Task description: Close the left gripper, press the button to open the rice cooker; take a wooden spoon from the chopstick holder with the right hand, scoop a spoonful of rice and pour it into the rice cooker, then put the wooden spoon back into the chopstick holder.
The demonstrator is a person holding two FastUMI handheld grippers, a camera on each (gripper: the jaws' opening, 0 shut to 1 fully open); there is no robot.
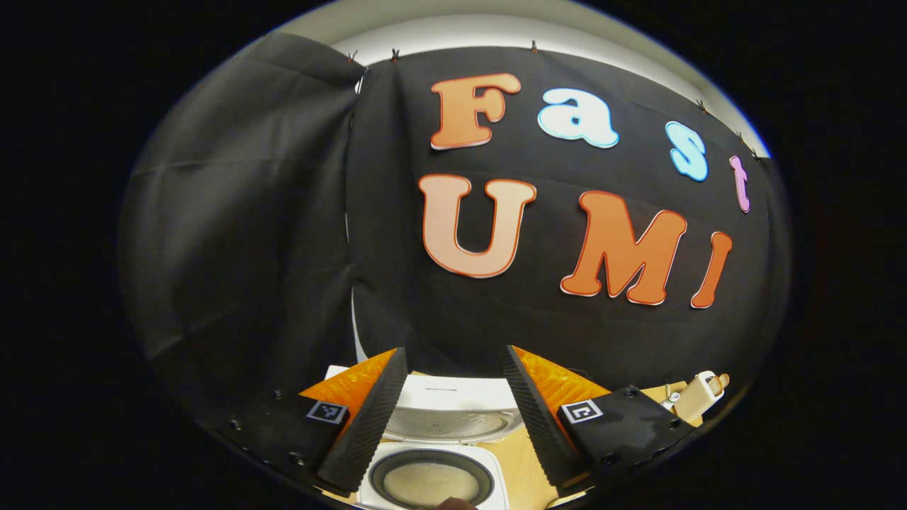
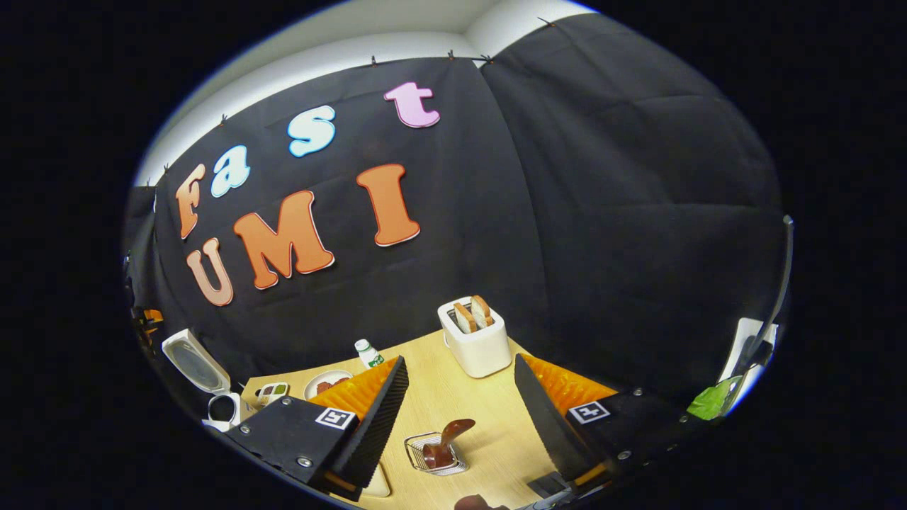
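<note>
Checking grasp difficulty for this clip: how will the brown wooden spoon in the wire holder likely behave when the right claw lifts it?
The brown wooden spoon looks rigid and probably light. It leans loosely in the wire chopstick holder, so it may pivot, and the light-looking holder might shift.

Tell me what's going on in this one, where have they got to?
The rice cooker already stands open, lid up, with the left gripper hanging open above its pot. The right gripper, also open and holding nothing, points down at the wooden spoon, which sits in the wire chopstick holder on the table. A toaster with bread stands further back. The spoon has not been picked up.
</note>
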